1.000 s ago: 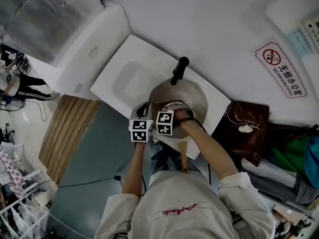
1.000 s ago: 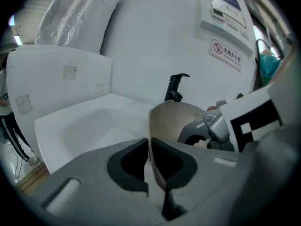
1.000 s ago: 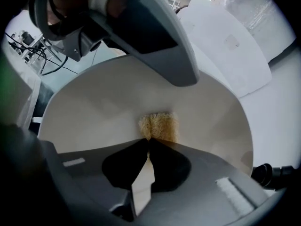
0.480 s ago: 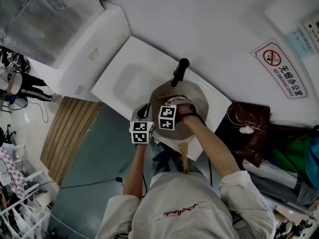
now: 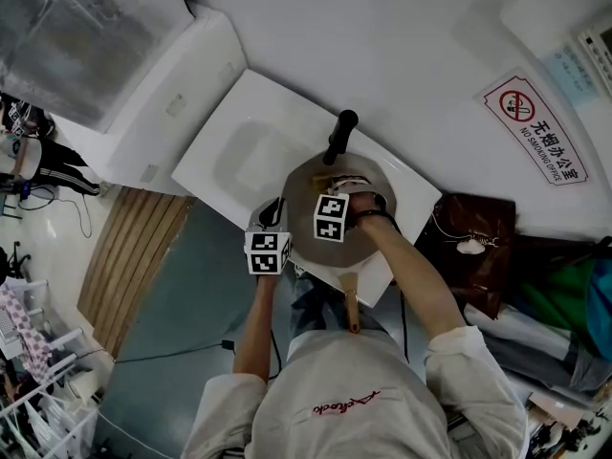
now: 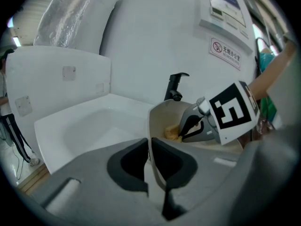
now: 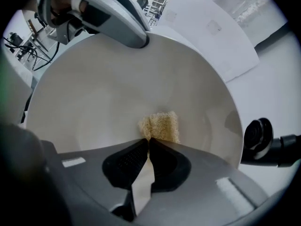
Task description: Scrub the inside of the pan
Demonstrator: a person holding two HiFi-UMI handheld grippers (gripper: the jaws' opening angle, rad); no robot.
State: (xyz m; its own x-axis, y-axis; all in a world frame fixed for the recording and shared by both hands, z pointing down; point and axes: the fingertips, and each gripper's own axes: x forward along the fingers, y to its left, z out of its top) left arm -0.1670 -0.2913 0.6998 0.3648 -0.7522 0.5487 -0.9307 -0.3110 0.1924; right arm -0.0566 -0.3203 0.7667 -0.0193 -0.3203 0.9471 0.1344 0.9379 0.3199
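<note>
A pale round pan (image 5: 304, 187) lies in the white sink (image 5: 244, 151), its wooden handle (image 5: 350, 299) pointing toward the person. My left gripper (image 6: 149, 147) is shut on the pan's near rim (image 6: 149, 119); in the head view the left gripper (image 5: 274, 216) sits at the pan's left edge. A yellow scrub pad (image 7: 160, 125) rests against the inside of the pan (image 7: 117, 93), and my right gripper (image 7: 148, 142) is shut on it. From the left gripper view, the right gripper (image 6: 188, 126) presses the pad (image 6: 171, 132) against the pan's inner wall.
A black faucet (image 5: 339, 134) stands just beyond the pan. A white slanted panel (image 5: 163, 94) borders the sink on the left. A brown bag (image 5: 469, 242) lies to the right, a wooden slat mat (image 5: 129, 247) on the floor to the left. A no-smoking sign (image 5: 535, 127) hangs on the wall.
My right gripper has moved with the scrub pad across the pan, away from the person and toward the faucet. The left gripper has stayed on the rim.
</note>
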